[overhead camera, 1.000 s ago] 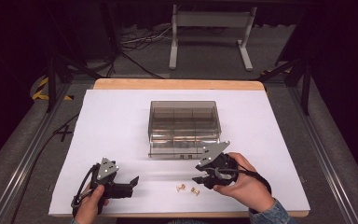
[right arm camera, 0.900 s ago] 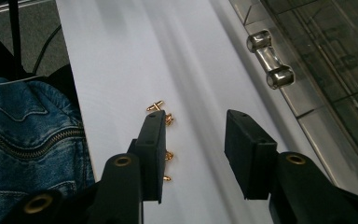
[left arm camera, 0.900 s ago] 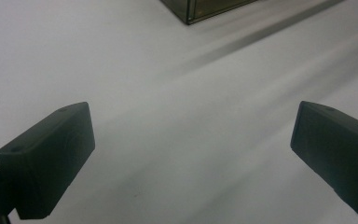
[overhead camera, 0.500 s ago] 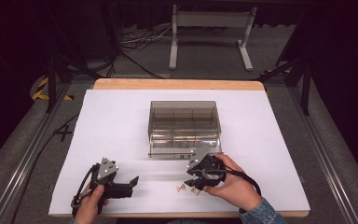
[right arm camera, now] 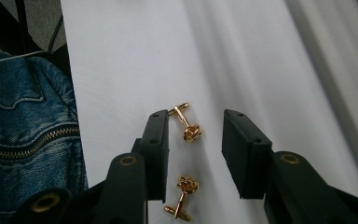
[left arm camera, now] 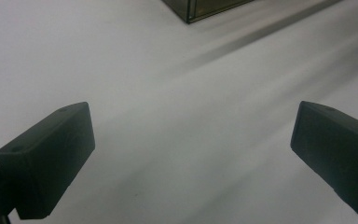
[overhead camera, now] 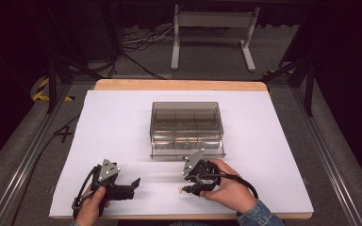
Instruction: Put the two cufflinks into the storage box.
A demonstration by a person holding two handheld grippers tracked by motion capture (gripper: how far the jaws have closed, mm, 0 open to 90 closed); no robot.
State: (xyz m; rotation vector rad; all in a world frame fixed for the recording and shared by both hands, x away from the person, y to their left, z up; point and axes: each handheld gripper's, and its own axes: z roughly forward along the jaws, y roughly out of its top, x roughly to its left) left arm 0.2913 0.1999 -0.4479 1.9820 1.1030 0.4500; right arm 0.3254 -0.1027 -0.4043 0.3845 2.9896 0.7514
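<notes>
Two gold knot cufflinks lie on the white table top near its front edge. In the right gripper view one cufflink (right arm camera: pixel 189 126) sits between the jaws, close to the left pad, and the other cufflink (right arm camera: pixel 182 198) lies nearer the gripper's body. My right gripper (right arm camera: pixel 196 116) points down over them; its jaws have just been closing and no pad presses on a cufflink. In the high view my right gripper (overhead camera: pixel 187 188) hovers at the cufflinks (overhead camera: pixel 183 190). My left gripper (overhead camera: pixel 134 182) rests at the front left, open with nothing between its pads (left arm camera: pixel 51 154).
A smoky clear plastic box (overhead camera: pixel 187 125) with compartments stands at the middle of the white sheet (overhead camera: pixel 113 127), just beyond my right gripper; its corner (left arm camera: pixel 200 7) is in the left gripper view. Blue jeans (right arm camera: pixel 23 116) lie past the table's front edge.
My right gripper has come down and leftward from in front of the box to the cufflinks, tipping its jaws toward the table. The left gripper has not moved.
</notes>
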